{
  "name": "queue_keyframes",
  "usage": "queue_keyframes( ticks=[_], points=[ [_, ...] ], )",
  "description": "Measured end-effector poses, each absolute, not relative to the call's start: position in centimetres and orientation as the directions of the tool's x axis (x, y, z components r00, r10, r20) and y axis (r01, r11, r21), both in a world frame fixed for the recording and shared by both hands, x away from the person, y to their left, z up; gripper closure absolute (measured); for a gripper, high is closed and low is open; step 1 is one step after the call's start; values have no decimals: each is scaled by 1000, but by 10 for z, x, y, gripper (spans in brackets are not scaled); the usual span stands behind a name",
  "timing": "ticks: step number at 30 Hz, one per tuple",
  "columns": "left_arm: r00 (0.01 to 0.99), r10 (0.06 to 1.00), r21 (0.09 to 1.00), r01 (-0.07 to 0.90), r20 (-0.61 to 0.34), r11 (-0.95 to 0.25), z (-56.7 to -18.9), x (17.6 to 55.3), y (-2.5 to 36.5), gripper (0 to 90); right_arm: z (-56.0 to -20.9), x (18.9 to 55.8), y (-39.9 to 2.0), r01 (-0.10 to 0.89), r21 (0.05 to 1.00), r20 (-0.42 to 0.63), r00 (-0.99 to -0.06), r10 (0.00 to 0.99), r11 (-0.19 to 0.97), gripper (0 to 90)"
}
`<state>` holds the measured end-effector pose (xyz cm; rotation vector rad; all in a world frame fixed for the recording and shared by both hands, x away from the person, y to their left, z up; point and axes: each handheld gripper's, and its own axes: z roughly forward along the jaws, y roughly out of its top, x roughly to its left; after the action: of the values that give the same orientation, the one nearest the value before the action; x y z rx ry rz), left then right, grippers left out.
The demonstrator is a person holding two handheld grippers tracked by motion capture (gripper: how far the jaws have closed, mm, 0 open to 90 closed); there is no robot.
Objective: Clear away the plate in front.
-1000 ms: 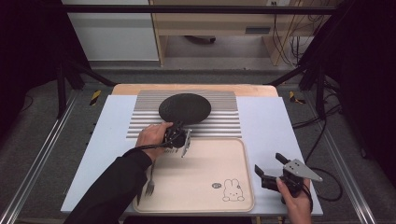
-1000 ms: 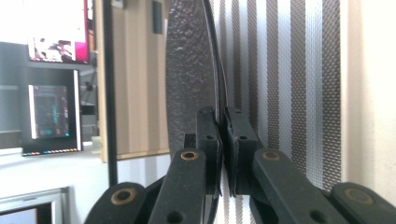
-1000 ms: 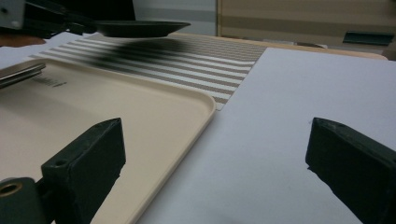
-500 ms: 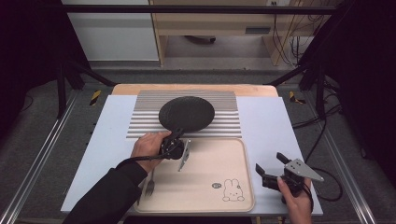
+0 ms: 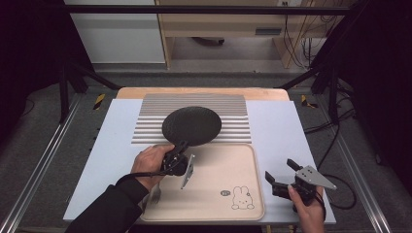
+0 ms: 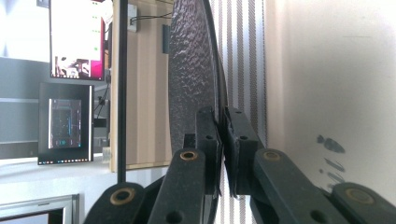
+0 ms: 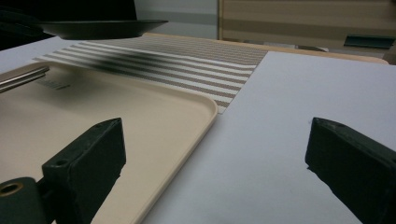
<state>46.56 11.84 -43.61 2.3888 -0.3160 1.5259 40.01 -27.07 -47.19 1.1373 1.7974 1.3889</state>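
Plate-moving is the step in hand, as I read it: the left tool [image 5: 180, 146], just left of the frame's centre in the high view, pinches the near rim of the black plate [image 5: 191, 125], which lies over the striped mat [image 5: 233, 103] with its lower edge at the border of the beige tray [image 5: 243, 160]. In the left gripper view the two jaws press tight on the plate's thin edge. The right tool [image 5: 282, 173], at the lower right of the high view, rests spread and empty over the pale bench [image 5: 277, 126], just beside the tray's right rim. A fork [image 5: 154, 195] lies at the tray's lower left corner.

The next move probably calls for carrying the plate level onto the tray and setting it down clear of the fork before the pinch loosens.

The tray bears a line-drawn rabbit [image 5: 241, 198] with a small dark mark beside it, too small to read; no other writing is legible.
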Motion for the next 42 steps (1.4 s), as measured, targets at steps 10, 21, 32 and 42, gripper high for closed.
queue_keyframes(
  ticks=[10,21,32,42],
  points=[
    [399,-38,118,-359,916,-926,-440,439,128,853,-471,399,-269,265,959,39,-461,887,96,52],
    [376,-37,119,-383,926,-916,-434,412,132,849,-471,399,-269,269,958,40,-462,886,97,52],
    [372,-76,96,-425,925,-900,-441,389,123,847,-471,399,-269,266,959,37,-465,884,99,51],
    [374,-73,107,-440,925,-892,-443,370,123,843,-471,398,-269,263,960,38,-459,887,95,50]
  ],
)
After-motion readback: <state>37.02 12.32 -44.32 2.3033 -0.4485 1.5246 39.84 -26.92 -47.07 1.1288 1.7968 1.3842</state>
